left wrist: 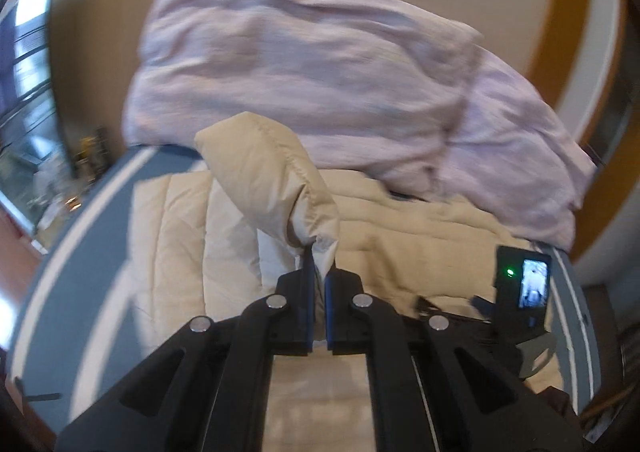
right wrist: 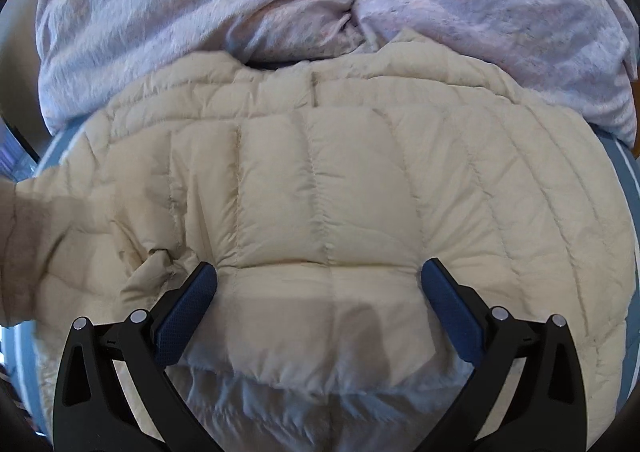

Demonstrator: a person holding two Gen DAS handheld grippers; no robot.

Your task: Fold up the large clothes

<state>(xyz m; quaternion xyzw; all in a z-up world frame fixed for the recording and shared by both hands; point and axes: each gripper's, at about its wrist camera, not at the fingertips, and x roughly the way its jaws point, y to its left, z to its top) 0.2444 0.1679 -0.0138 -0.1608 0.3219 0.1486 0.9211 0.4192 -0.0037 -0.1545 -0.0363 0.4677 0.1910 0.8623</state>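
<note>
Left gripper [left wrist: 319,272]: clamped tight on the cream puffer jacket's sleeve [left wrist: 272,172], lifting it
Right gripper [right wrist: 319,280]: jaws spread wide, pressing on the jacket [right wrist: 320,180], gripping nothing
Behind: pink duvet [left wrist: 304,64]

daylight – soft shadows | motion blur; fisheye edges bent, dark

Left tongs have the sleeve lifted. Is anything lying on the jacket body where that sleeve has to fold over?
Nothing loose lies there. The left tongs are shut on the sleeve; only the open right tongs press on the beige puffer jacket near its hem. The pink duvet sits beyond the collar.
</note>
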